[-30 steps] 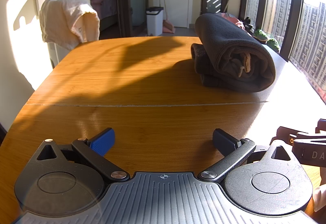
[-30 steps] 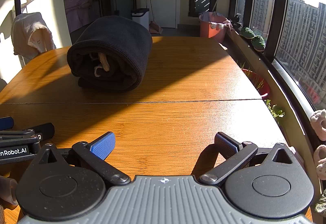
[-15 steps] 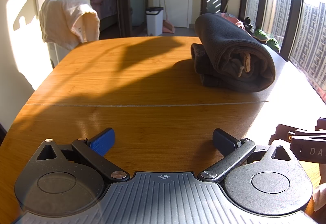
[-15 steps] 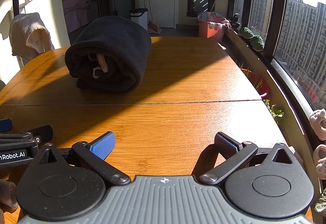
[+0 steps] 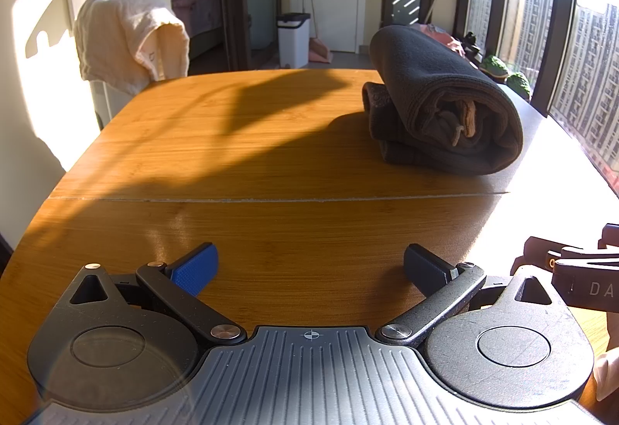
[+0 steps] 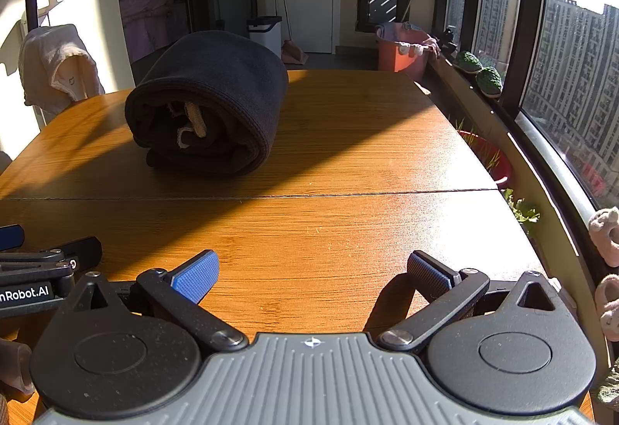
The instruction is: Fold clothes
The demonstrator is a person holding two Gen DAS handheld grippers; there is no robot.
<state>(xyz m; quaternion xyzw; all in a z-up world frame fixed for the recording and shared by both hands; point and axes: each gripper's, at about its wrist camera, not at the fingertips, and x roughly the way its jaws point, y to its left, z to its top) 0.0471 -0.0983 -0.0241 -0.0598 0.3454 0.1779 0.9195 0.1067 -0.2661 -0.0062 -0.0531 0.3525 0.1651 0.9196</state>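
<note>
A dark grey garment (image 5: 441,104) lies folded into a thick bundle on the wooden table (image 5: 247,162), its rolled open end facing me with a tan label showing. In the right wrist view the same garment (image 6: 216,108) sits left of centre beyond the table seam. My left gripper (image 5: 309,266) hovers open near the front edge, well short of the bundle, with nothing between its fingers. My right gripper (image 6: 311,272) is likewise open and empty. Each gripper shows at the other view's edge: the right one (image 5: 576,270), the left one (image 6: 38,266).
A cream towel (image 5: 127,38) hangs over a chair beyond the table's far left corner. A white bin (image 5: 293,38) and a broom stand by the back door. An orange tub (image 6: 402,52) and potted plants (image 6: 479,73) line the windows right of the table (image 6: 348,139).
The right wrist view has shifted slightly, so the garment sits a touch lower and further left in it. Both grippers stay open and the garment has not moved.
</note>
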